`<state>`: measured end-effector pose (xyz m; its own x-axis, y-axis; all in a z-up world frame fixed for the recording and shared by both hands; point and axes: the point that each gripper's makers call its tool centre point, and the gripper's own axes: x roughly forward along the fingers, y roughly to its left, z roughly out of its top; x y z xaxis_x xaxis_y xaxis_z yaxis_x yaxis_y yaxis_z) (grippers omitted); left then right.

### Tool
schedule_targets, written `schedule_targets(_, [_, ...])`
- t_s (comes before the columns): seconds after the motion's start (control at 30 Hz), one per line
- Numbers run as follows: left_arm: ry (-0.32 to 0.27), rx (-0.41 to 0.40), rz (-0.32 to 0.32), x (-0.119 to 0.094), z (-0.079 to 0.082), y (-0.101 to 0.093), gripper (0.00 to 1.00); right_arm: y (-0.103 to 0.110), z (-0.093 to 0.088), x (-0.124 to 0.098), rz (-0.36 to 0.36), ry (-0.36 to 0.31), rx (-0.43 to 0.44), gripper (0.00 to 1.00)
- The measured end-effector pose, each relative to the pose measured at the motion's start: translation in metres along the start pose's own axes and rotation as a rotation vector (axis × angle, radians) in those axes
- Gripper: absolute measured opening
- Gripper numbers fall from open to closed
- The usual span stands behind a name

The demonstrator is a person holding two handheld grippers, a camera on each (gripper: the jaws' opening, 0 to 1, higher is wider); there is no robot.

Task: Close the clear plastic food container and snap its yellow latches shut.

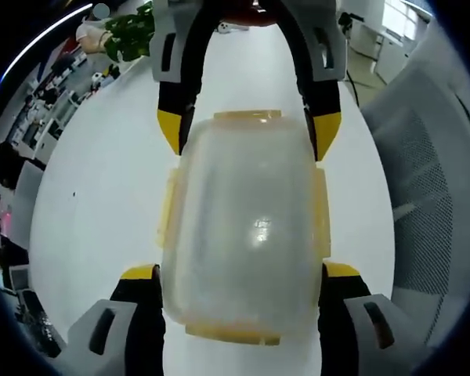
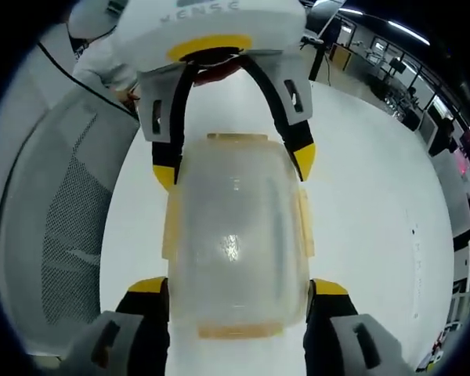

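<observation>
Left gripper view: container [image 1: 247, 227] flat on white table [image 1: 102, 196], lid on, frosted and clear, with yellow latches [image 1: 169, 207] along both long sides and at both short ends. Left gripper [image 1: 240, 274] rising from the bottom, jaws spread wide, one yellow-tipped finger [image 1: 139, 273] on each side of the near end, close against the walls; contact not certain, no clear pinch. Right gripper [image 1: 249, 129] coming down from the top, jaws likewise spread, yellow tips flanking the far end of the container, close against its corners. Grey mesh chair [image 1: 427, 180] to the right of the table. Green plant [image 1: 129, 33] at the far upper left, desks and office clutter beyond.

Right gripper view: same container [image 2: 236, 239] seen from the other end, lying lengthwise between the two tools on the table [image 2: 376, 204]. Right gripper [image 2: 240, 288] at the bottom, jaws wide, yellow tips beside the near corners, looking to touch the walls. Left gripper [image 2: 233, 163] at the top, jaws open around the far end, white housing above. Latches [image 2: 173, 223] showing as pale yellow flaps on the sides and ends; whether snapped down or loose, cannot tell. Mesh chair [image 2: 59, 227] to the left. Open office with desks at the upper right.
</observation>
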<state>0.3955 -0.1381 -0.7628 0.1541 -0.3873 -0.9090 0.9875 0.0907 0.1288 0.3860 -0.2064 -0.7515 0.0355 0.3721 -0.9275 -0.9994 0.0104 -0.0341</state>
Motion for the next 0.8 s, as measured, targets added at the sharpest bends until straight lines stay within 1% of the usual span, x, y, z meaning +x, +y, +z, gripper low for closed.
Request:
schedule_targets(0.3, [-0.003, -0.01, 0.0, -0.003, -0.009, 0.002, 0.79, -0.002, 0.01, 0.005, -0.003, 0.008, -0.002, 0.69])
schedule_targets(0.47, [-0.003, -0.008, -0.001, -0.005, -0.015, 0.004, 0.8, -0.003, 0.015, 0.007, -0.01, -0.014, 0.007, 0.7])
schedule_targets(0.8, [0.005, -0.004, 0.0, -0.005, -0.018, 0.013, 0.79, -0.011, 0.021, 0.01, -0.014, -0.012, 0.009, 0.7])
